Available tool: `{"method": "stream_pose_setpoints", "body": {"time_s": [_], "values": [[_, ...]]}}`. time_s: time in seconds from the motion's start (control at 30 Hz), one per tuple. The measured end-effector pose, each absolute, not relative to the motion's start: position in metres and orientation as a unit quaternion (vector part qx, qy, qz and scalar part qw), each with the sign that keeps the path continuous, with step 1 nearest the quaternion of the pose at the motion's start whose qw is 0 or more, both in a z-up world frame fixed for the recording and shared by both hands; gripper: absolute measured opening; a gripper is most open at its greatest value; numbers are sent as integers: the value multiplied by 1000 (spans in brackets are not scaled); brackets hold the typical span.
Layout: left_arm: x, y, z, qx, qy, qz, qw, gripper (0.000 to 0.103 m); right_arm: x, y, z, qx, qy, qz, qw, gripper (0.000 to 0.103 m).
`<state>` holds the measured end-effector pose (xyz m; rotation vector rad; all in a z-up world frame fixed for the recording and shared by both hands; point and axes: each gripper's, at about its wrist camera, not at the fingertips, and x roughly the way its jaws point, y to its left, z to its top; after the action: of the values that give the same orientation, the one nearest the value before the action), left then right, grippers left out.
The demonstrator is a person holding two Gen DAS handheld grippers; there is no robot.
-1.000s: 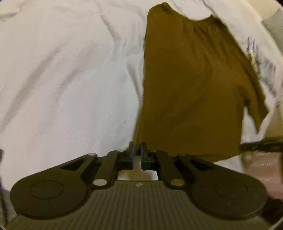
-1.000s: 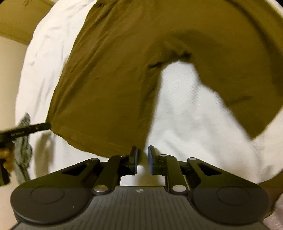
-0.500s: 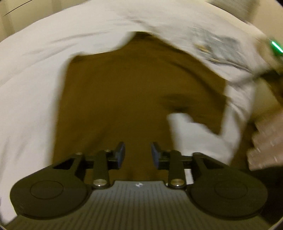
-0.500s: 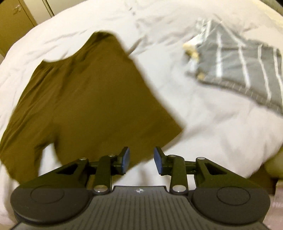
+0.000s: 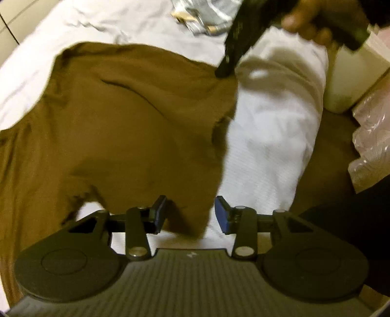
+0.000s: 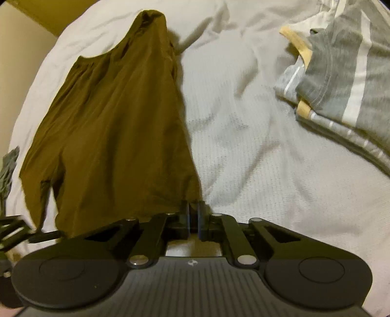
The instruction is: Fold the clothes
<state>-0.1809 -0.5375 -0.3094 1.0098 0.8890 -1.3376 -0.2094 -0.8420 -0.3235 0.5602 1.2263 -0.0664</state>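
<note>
Left wrist view: your left gripper [image 5: 191,214] has its fingers wide apart and holds nothing. It hangs over the near edge of the brown shirt [image 5: 126,126], which lies spread on the bed [image 5: 273,136]. That reads as lining up on the hem, so the fingers straddle the cloth before closing. Farther off, your right gripper [image 5: 225,70] has its tip down on the shirt's far corner, a hand [image 5: 307,22] on its handle.

Right wrist view: fingers narrow, nearly together, pinching the brown shirt's corner [image 6: 192,204]. Cloth runs taut away from the pinch, probably so the corner is anchored while the other side gets picked. Folded grey striped clothes [image 6: 341,80] sit well apart on the bed, out of the working area.
</note>
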Motion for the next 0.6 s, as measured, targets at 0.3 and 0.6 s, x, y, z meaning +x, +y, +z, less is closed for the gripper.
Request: {"method": "stream_pose_setpoints", "body": {"time_s": [0.3,0.6], "values": [[-191,-551,-312,442,395,-589,550,37,-200,-847,-317,171,619,-22,766,11],[-147,-538,-285,418,400,-541,610,37,-180,-843,-284,184,568,-69,799,24]]}}
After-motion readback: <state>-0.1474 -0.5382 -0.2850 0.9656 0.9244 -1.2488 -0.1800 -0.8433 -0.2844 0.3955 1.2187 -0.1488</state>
